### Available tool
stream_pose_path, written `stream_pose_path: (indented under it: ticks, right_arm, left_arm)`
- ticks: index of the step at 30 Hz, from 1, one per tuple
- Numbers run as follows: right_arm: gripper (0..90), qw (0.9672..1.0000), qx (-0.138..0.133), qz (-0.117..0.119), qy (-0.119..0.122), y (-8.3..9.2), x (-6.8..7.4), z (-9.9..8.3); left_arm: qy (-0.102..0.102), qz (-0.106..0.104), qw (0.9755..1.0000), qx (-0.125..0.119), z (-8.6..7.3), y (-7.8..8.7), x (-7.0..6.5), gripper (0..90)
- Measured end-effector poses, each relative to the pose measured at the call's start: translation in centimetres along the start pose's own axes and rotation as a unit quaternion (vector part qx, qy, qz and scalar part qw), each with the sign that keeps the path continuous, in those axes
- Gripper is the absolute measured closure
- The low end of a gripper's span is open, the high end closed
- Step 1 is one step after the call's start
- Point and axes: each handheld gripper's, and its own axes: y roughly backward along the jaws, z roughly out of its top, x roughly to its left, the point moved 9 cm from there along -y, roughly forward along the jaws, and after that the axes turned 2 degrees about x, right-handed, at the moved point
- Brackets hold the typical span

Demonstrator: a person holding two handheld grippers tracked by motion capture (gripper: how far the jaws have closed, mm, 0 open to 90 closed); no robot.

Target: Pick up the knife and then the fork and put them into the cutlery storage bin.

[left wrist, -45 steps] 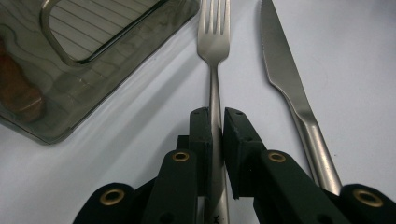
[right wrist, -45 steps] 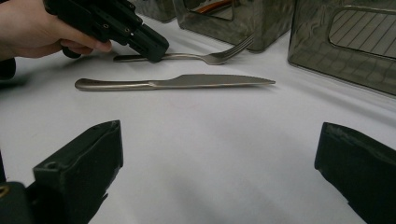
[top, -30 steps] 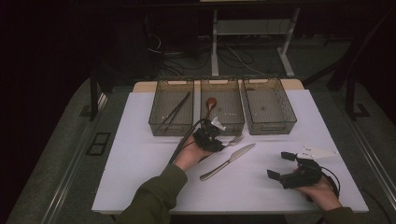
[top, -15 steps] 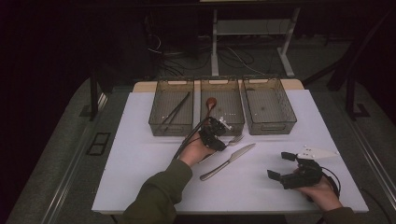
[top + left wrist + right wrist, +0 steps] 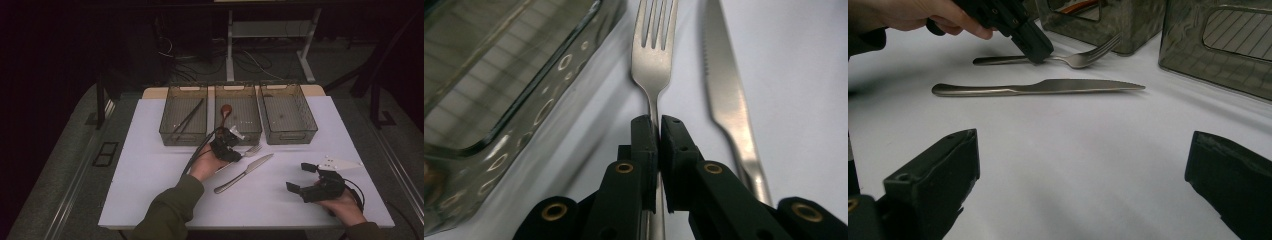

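White table [image 5: 150, 190] bears fork [image 5: 254, 149], knife [image 5: 244, 173], bins [image 5: 289, 112].

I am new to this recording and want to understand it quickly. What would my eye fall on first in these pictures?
First, the left gripper, its jaws pinched on the neck of a fork lying on the white table, just in front of the middle bin. A knife lies beside the fork. Near the table's right edge, the right gripper rests open.

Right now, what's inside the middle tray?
The middle tray holds a brown spoon, bowl toward the far end. The left hand-held gripper, shut on the fork, hides the spoon handle's near end.
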Motion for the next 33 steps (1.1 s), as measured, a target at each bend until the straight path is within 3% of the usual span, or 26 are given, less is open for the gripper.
stream_pose_path:
  ticks: [5,9,12,17,24,31,33]
  right_arm:
    - [0.5,1.0,-0.002,-0.001,-0.002,0.0,0.0,0.1]
    - [1.4,0.9999,-0.008,0.002,-0.014,-0.1,0.1,0.6]
    - [7.7,0.9996,-0.015,0.007,-0.024,-0.4,0.3,1.6]
    - [23.8,0.9982,-0.046,0.021,-0.031,-1.3,1.1,4.9]
    - [44.0,0.9932,-0.079,0.068,-0.053,-3.4,2.4,9.1]
    - [78.0,0.9915,-0.073,0.087,-0.064,-5.4,3.0,10.6]
    - [82.3,0.99,-0.079,0.096,-0.068,-5.5,3.1,10.9]
  left_arm:
    - [-0.006,-0.005,0.9994,-0.033,0.2,1.1,-0.8,84.8]
    - [-0.011,-0.007,0.9972,-0.073,0.4,2.4,-1.5,84.9]
    - [-0.016,-0.004,0.9955,-0.094,0.4,3.4,-1.9,85.0]
    - [-0.025,-0.01,0.9908,-0.133,1.2,4.9,-3.0,85.0]
    - [-0.046,-0.009,0.9852,-0.165,2.2,6.0,-4.7,85.0]
    - [-0.052,0.006,0.9804,-0.19,2.7,6.7,-5.0,84.9]
    - [-0.054,0.009,0.9798,-0.192,2.7,6.7,-4.9,84.9]
